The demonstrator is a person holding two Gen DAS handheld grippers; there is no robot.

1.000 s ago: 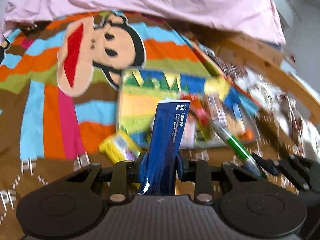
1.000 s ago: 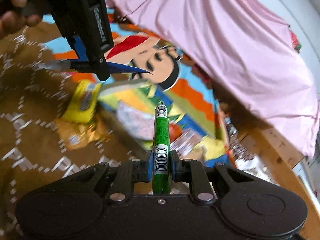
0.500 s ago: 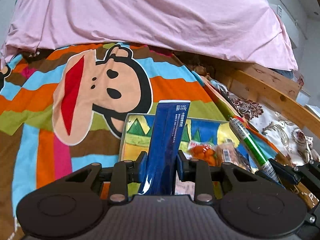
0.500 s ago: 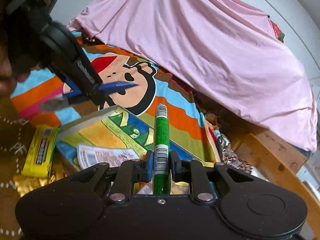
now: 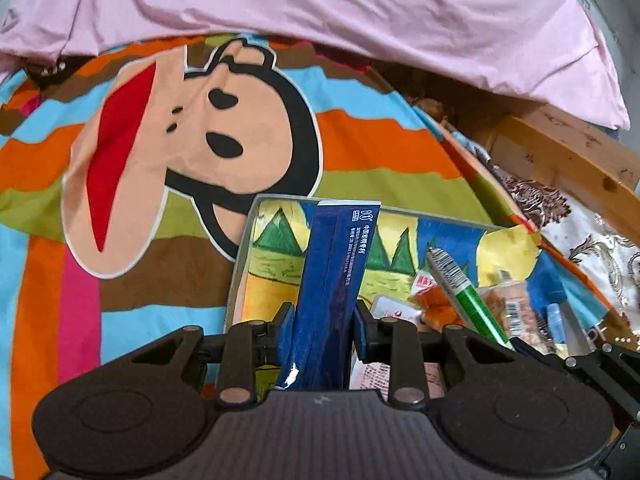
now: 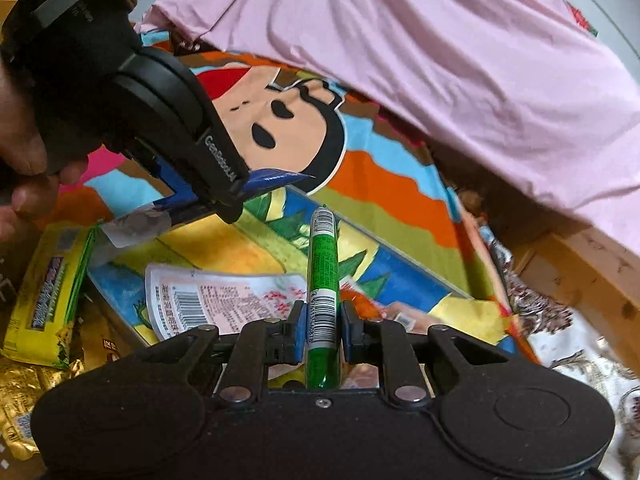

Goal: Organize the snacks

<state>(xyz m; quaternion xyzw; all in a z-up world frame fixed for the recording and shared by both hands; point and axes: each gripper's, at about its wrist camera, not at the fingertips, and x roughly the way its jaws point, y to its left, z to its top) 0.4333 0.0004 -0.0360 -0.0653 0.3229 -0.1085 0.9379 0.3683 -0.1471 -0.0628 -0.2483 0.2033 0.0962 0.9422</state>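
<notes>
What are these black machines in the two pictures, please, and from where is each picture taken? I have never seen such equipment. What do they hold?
They are no robots: a person holds a two-finger gripper in each hand, with a camera on each that looks forward along the fingers. In the left camera's picture, the left gripper is shut on a flat blue packet. In the right camera's picture, the right gripper is shut on a thin green stick snack; the hand on the left gripper shows at the top left. Below lies a colourful box with snacks inside, on a striped monkey blanket. A yellow packet lies beside the box.
</notes>
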